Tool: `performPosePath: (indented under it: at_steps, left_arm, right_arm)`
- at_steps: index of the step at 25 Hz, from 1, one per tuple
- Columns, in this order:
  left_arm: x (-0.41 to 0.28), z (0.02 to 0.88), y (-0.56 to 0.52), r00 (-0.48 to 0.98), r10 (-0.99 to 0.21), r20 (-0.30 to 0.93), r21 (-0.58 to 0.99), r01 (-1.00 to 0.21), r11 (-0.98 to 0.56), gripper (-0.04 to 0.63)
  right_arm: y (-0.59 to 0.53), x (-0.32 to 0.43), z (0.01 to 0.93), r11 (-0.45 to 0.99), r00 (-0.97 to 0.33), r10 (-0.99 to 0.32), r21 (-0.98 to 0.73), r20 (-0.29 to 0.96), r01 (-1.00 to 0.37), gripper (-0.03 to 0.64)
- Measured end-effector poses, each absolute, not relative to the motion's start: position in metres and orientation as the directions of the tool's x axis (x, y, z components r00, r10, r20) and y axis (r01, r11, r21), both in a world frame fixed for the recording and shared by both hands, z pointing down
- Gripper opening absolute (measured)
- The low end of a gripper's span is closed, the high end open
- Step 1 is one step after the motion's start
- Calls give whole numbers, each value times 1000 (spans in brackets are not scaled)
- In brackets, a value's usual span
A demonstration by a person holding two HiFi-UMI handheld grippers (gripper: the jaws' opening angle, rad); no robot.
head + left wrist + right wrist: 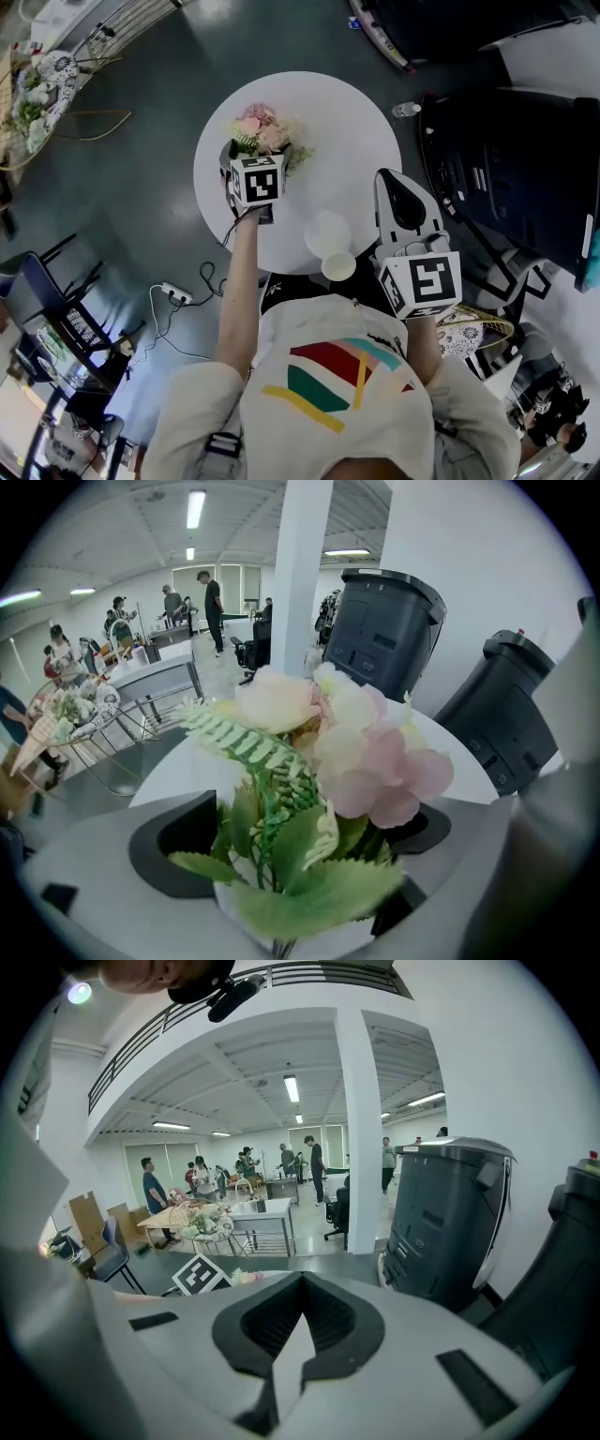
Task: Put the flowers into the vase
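Step in hand, as judged: taking hold of the flowers (328, 752), which were not yet in the vase (330, 246). The pink and cream bunch lay at the far side of the round white worktop (356, 122), blooms pointing away from the person. The vase stood well apart from it, near the worktop's near edge. The left gripper (298, 841) was spread wide, its dark pads on either side of the leafy part of the bunch and the stems running back toward the camera. The pads did not visibly press on the leaves, so the bunch read as bracketed, not gripped. The right gripper (295, 1326) was pressed together on nothing and hung beside the vase, above the worktop's near right edge. The next move probably called for closing the left gripper low on the stems, lifting, and bringing the stem ends over the vase mouth. The right gripper was free to steady the vase. In the head view the marker cube hid the left gripper's tips. The stem ends were cut off at the bottom of the left gripper view, and neither gripper view showed the vase. From overhead it could not be told whether the vase stood upright or tilted.
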State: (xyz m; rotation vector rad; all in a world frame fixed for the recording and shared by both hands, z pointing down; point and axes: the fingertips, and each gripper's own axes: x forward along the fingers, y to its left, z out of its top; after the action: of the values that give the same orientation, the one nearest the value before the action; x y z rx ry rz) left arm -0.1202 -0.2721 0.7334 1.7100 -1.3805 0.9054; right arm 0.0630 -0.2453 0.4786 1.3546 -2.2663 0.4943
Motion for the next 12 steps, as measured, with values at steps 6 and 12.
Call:
performPosePath:
  at_steps: [6, 12]
  left_arm:
    - [-117, 737, -275, 199, -430, 881, 122, -972, -199, 541]
    - [-111, 733, -281, 240, -412, 879, 138, -956, -260, 429]
  right_arm:
    - [-240, 64, 481, 457, -409, -723, -59, 556, -887, 3]
    - [-239, 61, 483, 461, -412, -718, -60, 560, -885, 3]
